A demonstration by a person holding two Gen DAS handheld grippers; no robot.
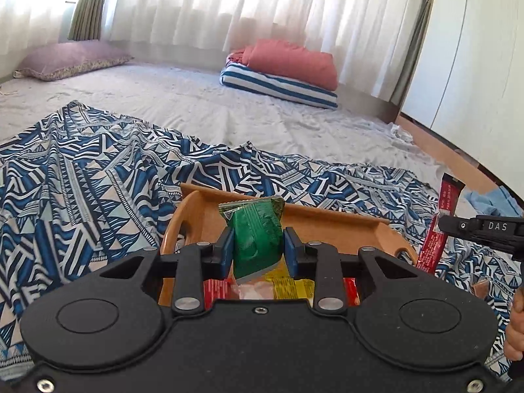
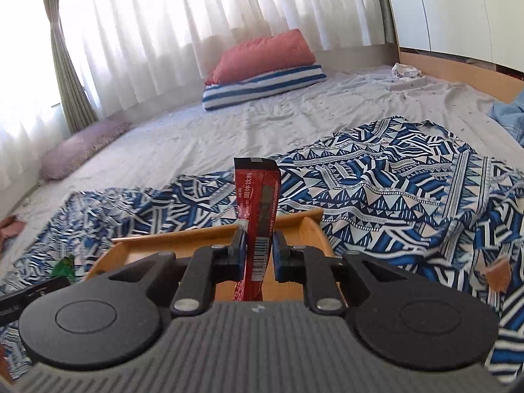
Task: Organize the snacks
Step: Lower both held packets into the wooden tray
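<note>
Left gripper (image 1: 258, 250): blue pads closed narrow on a green snack packet (image 1: 257, 234), which stands upright between them, crimped top edge up, lower end hanging below the pads. Right gripper (image 2: 258, 250): jaws pinched nearly together on a slim red stick sachet (image 2: 258, 216), held upright, barcode near the pads, dark band at the top. Both held above a wooden tray (image 1: 327, 221) with a raised rim and rounded corners; left wrist view shows red and yellow packets (image 1: 288, 286) lying in the tray just under the green one. From the left view, the red sachet appears at far right, clamped in the other gripper, with part of a hand (image 1: 515, 334) at the frame edge. From the right view, a bit of the green packet shows at lower left. Tray sits on a blue-and-white patterned cloth (image 2: 393, 190) spread over a pale bed sheet (image 2: 229, 131). Farther back: a pink pillow (image 2: 262, 54) stacked on a blue-striped pillow (image 2: 262, 88), a mauve cushion (image 1: 72, 59) near the white curtains (image 1: 229, 6).
</note>
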